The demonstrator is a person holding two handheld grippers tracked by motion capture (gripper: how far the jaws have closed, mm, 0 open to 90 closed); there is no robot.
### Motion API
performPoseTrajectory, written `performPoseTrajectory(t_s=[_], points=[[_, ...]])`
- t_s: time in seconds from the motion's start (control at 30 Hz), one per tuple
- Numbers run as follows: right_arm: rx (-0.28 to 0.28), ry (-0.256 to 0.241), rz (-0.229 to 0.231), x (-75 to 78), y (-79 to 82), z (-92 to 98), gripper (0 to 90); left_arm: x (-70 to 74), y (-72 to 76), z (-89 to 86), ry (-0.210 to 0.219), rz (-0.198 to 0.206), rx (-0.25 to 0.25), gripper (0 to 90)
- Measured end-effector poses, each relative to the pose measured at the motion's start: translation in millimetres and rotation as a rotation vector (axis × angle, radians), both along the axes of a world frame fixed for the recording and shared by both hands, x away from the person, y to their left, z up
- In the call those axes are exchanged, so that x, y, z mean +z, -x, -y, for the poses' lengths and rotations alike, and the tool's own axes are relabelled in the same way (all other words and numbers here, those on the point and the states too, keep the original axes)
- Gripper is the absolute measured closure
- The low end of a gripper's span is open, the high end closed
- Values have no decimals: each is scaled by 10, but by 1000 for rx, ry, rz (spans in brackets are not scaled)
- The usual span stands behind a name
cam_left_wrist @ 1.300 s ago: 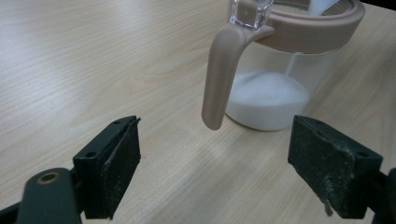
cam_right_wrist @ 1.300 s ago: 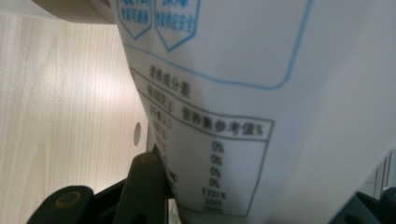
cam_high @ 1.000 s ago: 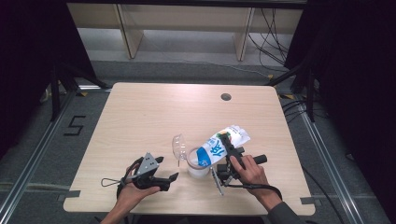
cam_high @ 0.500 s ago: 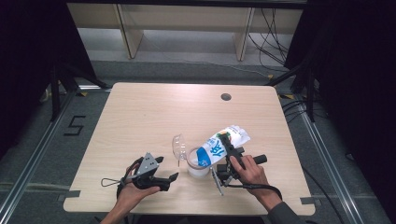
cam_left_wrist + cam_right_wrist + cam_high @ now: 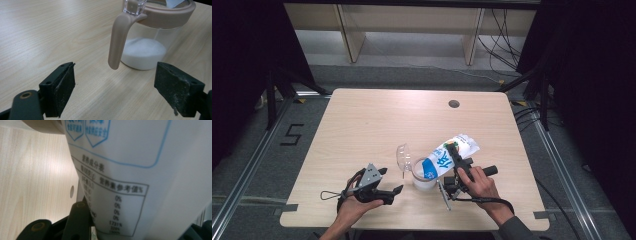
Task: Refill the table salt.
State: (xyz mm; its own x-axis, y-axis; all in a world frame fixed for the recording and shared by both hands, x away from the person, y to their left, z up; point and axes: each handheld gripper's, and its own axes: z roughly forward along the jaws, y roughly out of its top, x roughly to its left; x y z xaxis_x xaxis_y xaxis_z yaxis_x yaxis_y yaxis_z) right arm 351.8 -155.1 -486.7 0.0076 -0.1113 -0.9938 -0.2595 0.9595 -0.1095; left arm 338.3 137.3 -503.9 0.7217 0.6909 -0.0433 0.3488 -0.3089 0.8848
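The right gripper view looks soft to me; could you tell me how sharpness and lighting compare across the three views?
Right gripper view: the bag sits so close that its upper print blurs, while the lower figures stay readable. Left gripper view: the jug and the white powder are sharp, with soft shadows on the table. High view: the tabletop is evenly lit and the surroundings dark.

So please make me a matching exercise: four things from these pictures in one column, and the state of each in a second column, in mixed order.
Things:
1. left gripper
2. right gripper
3. jar
4. clear lid

States:
A. flipped open, standing up
B. partly filled with white powder
C. open, resting near the jar handle
D. shut on the tilted bag

Pairs: 1-C, 2-D, 3-B, 4-A
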Motion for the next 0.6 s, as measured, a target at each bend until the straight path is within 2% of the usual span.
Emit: performPoseTrajectory(t_s=[0.07,0.13,0.17,0.3,0.33,0.37,0.43,0.47,0.5,0.6], points=[[11,26,8,23,-3,-8,648,0,0,0,0,0,0,165],[26,31,21,25,-12,-10,649,0,0,0,0,0,0,165],[45,54,31,46,-22,-18,651,0,0,0,0,0,0,165],[32,58,21,50,-15,-17,654,2,1,-1,-2,0,2,165],[0,-2,-2,-2,1,0,657,0,0,0,0,0,0,165],[-2,2,-3,0,3,-2,658,2,2,0,-1,0,3,165],[44,56,32,44,-20,-18,659,1,1,0,-1,0,1,165],[49,66,38,50,-21,-21,659,3,3,0,-4,0,4,165],[14,7,12,-3,-2,-4,660,3,4,-1,-3,0,4,165],[14,14,11,-5,1,-7,664,3,5,0,-2,-1,6,165]])
